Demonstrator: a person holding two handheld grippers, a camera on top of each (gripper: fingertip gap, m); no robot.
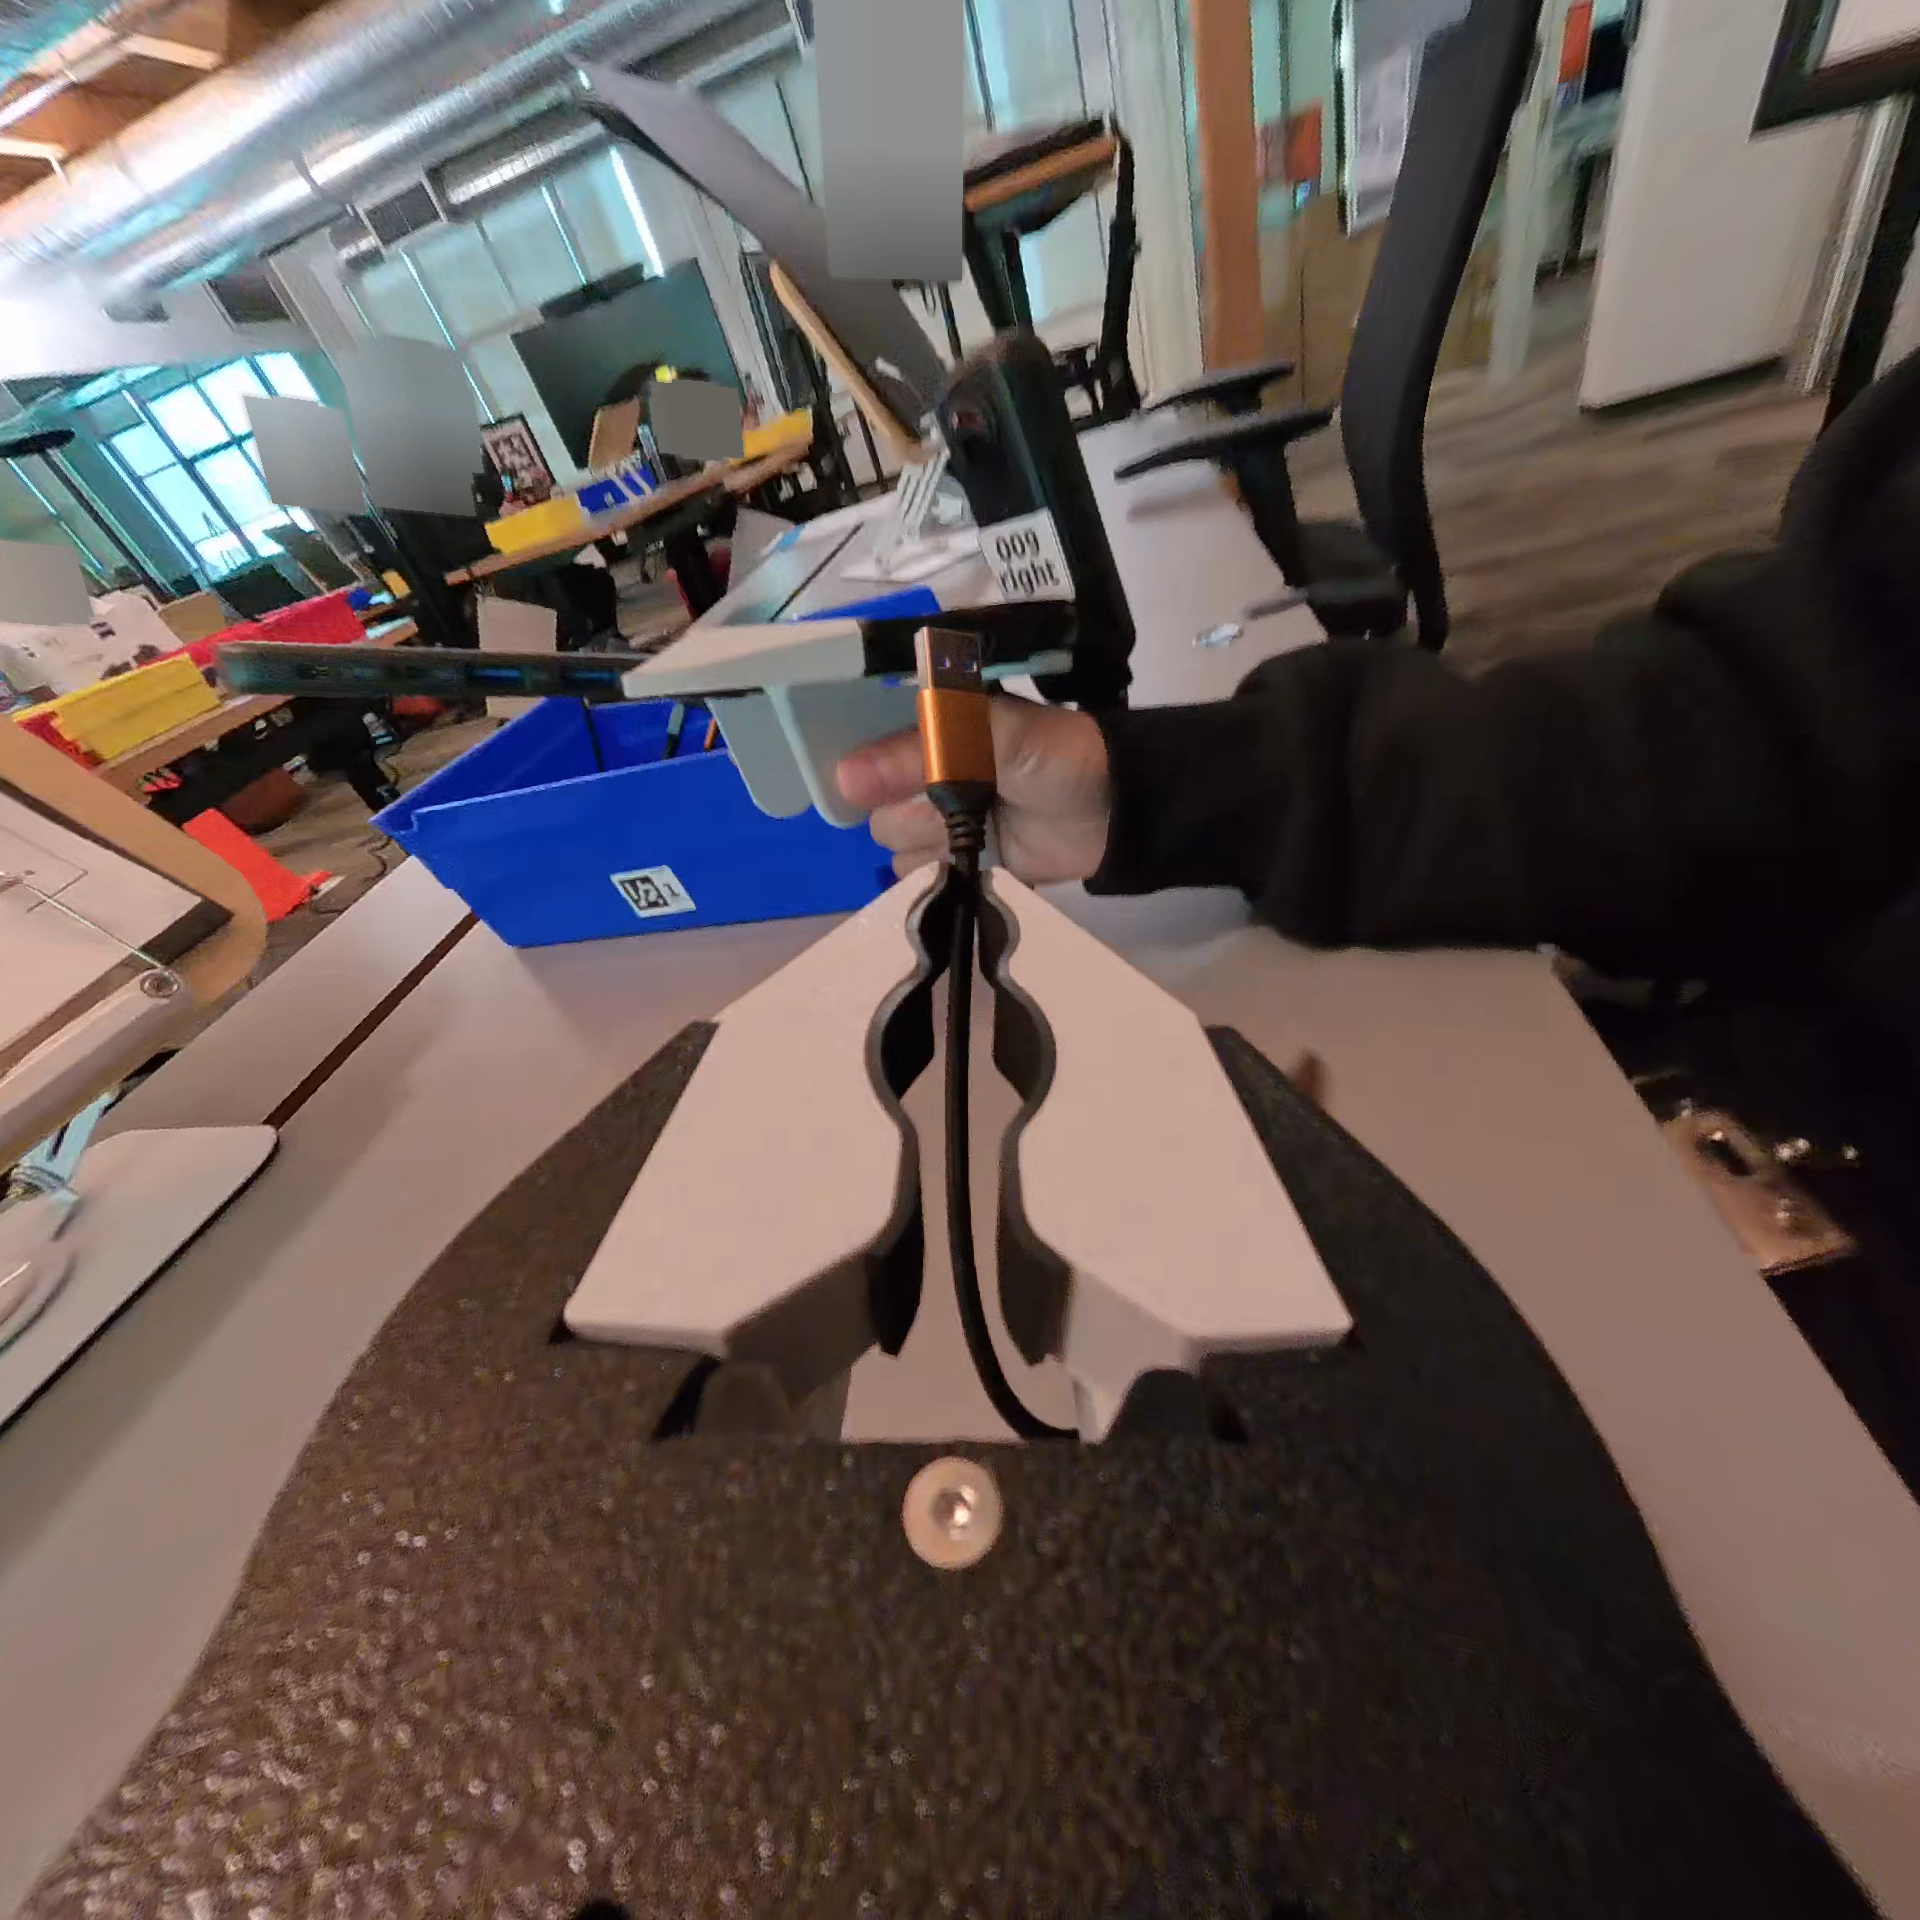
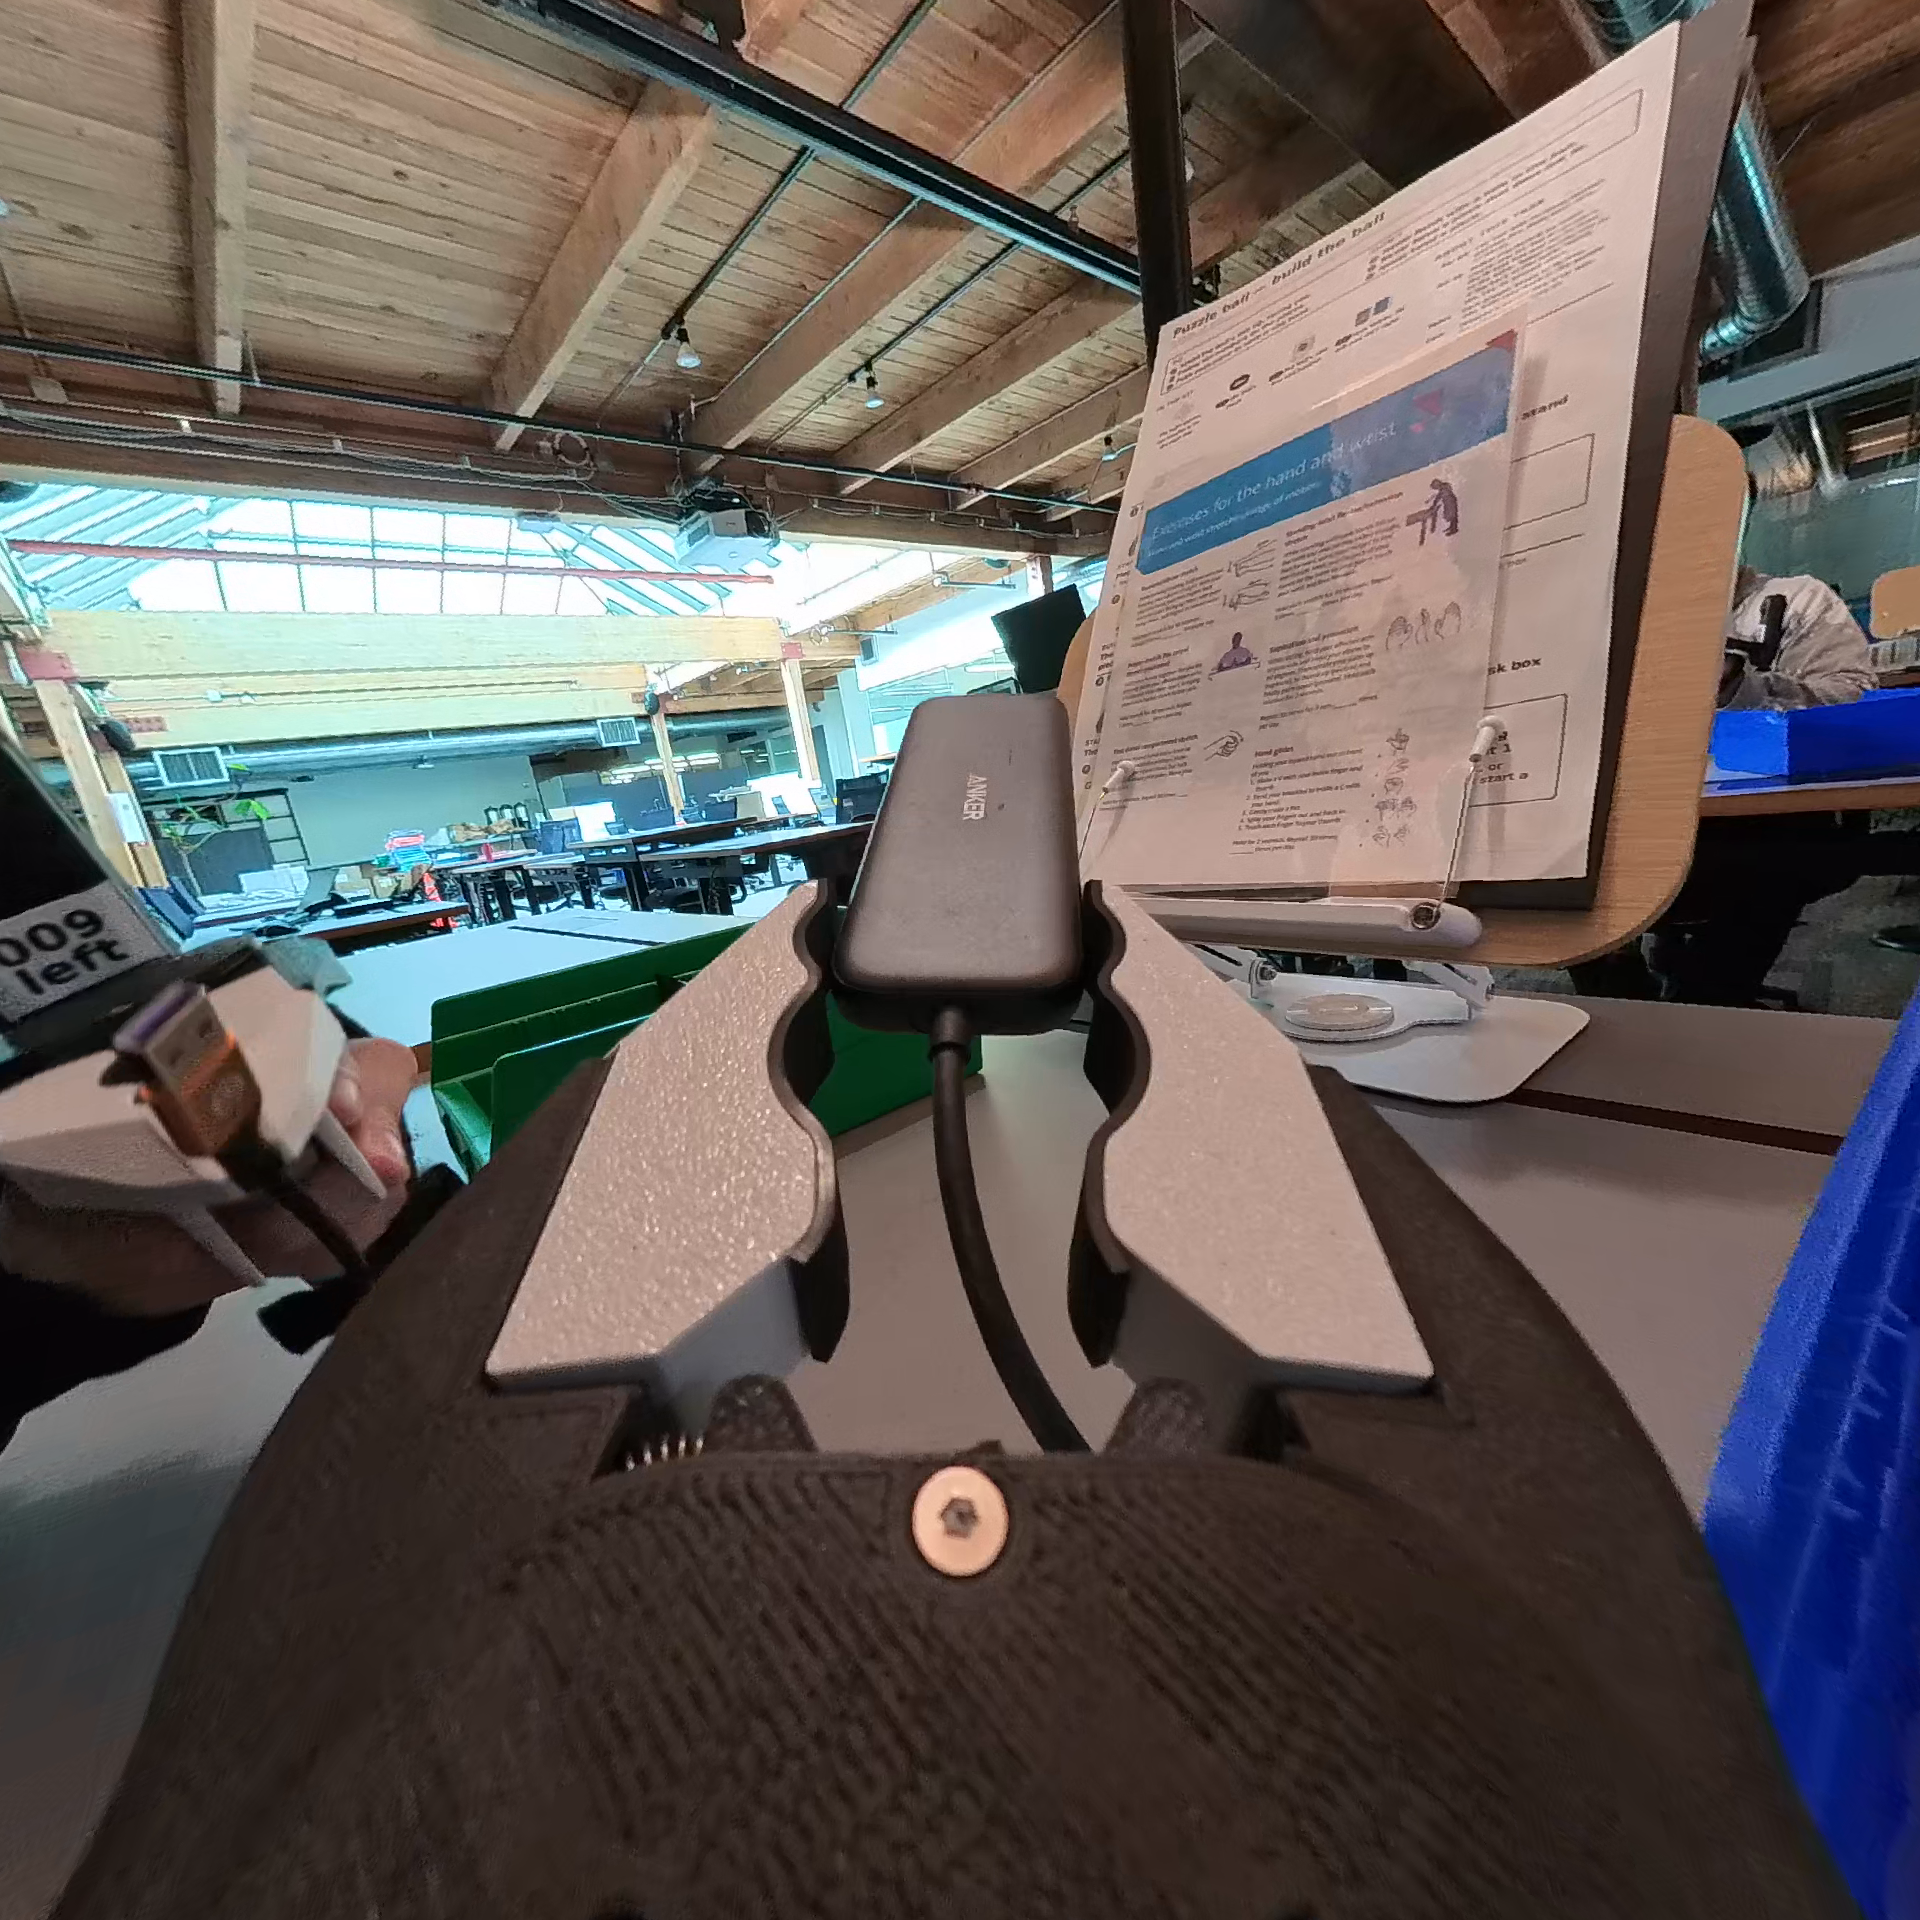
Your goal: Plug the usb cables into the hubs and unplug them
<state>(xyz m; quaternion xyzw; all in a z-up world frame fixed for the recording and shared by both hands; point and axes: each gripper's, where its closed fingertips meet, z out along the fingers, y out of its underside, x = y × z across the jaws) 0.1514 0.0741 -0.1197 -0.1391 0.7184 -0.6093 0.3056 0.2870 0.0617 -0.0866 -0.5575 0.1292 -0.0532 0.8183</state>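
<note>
The left claw (image 1: pixel 961 883) is pinched nearly closed on the black braided cable just below an orange-sleeved USB plug with a silver metal tip (image 1: pixel 951 717), which stands upright at the centre of the left wrist view. The right claw (image 2: pixel 956 935) grips the near end of a slim dark grey rectangular hub (image 2: pixel 966 862), whose own cable trails back between the fingers. In the left wrist view the hub (image 1: pixel 426 670) runs horizontally toward the left edge, its row of ports facing the camera; the plug tip sits beside the right claw, not yet aligned with any port, so it likely must shift left and turn. A blue plastic bin (image 1: pixel 644 831) rests on the grey table (image 1: pixel 1403 1039) below; nothing blocks the gap.
</note>
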